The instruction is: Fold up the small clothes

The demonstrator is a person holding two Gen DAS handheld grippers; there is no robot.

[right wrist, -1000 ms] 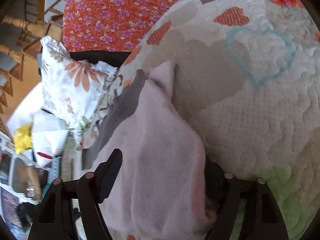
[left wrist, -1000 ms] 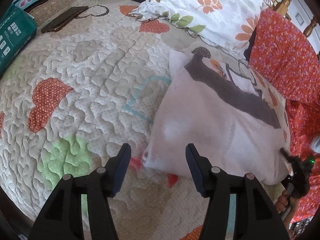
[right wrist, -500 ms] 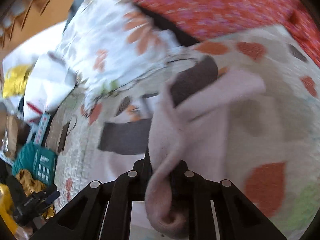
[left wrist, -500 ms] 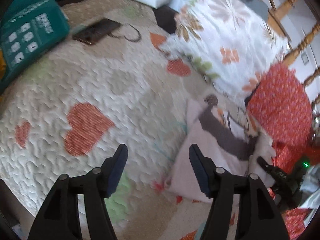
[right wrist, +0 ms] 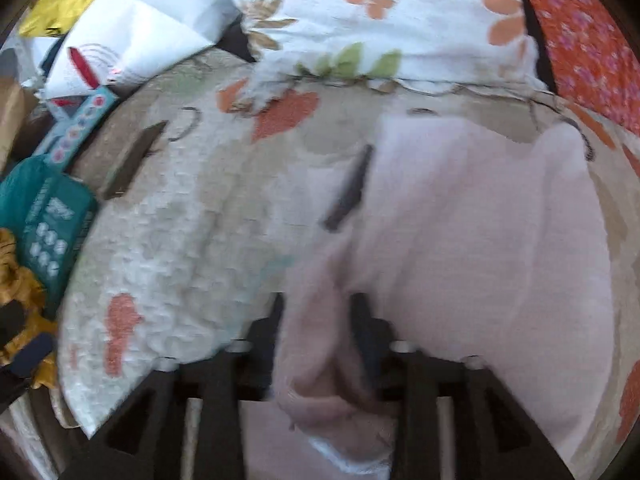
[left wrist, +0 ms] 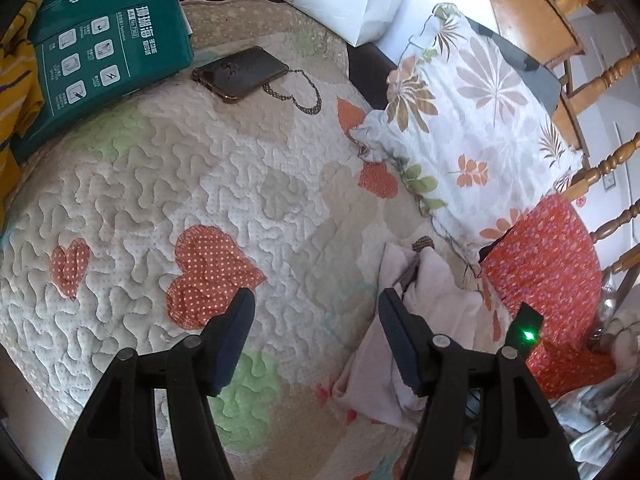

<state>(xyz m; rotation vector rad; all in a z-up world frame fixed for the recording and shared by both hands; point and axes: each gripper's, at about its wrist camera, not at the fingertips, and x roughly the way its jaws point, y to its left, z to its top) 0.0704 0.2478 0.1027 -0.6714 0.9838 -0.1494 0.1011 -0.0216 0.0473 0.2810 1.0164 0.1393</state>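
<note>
1. The right wrist view is blurred, so the fine details of the pale pink garment (right wrist: 480, 240) are hard to make out. Its lower part is cut off by the frame edge and partly hidden behind the right gripper (right wrist: 318, 316).
2. In the left wrist view, the right finger of the left gripper (left wrist: 316, 312) covers a part of the pale pink garment (left wrist: 432, 304), and only a dark piece with a green light (left wrist: 527, 335) shows beside the garment.
3. Only the left wrist view shows clearly the phone (left wrist: 240, 73) with its chain and the green box (left wrist: 100, 56), both far from the garment on the quilt (left wrist: 160, 184). The floral pillow (left wrist: 472, 128) lies just behind the garment.
4. Only the right wrist view shows the grip: the right gripper is closed tightly on a bunched fold of the garment, which lies on the quilt (right wrist: 180, 220).
5. The left gripper hovers above the quilt beside the garment, with its fingers wide apart and nothing between them.
</note>
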